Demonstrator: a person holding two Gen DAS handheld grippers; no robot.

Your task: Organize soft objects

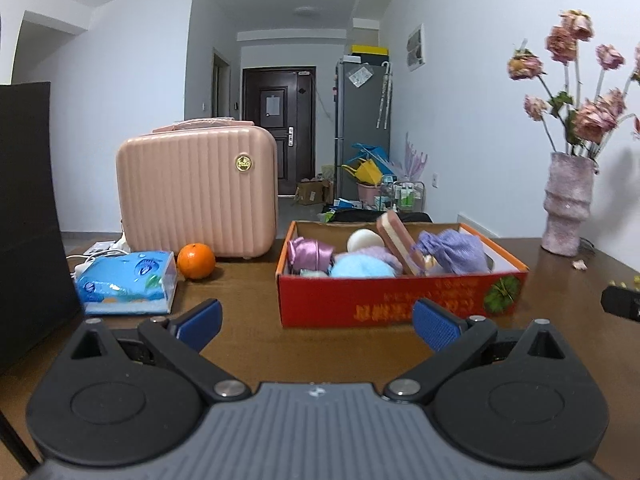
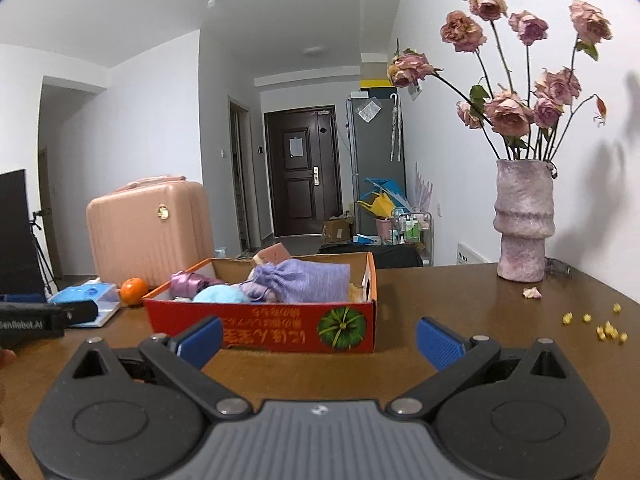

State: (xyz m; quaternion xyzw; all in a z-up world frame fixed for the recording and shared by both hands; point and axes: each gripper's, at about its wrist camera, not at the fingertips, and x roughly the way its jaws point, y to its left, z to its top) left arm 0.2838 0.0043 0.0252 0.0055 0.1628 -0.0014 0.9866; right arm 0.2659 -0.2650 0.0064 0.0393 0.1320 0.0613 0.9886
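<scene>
Both tongs hang spread and empty above the brown table (image 1: 248, 344): left gripper (image 1: 316, 322), right gripper (image 2: 319, 338). Soft things fill the red cardboard box (image 2: 260, 330) ahead. That knitted lilac drawstring pouch (image 2: 308, 282) looks light and squashy; I'd pinch its bunched neck. Beside it, a fluffy blue ball (image 1: 362, 269) and satin purple cloth (image 1: 310, 252).

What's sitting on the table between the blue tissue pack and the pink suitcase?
An orange sits between the tissue pack and the pink suitcase, close to the suitcase's base. The left wrist view shows it best.
</scene>
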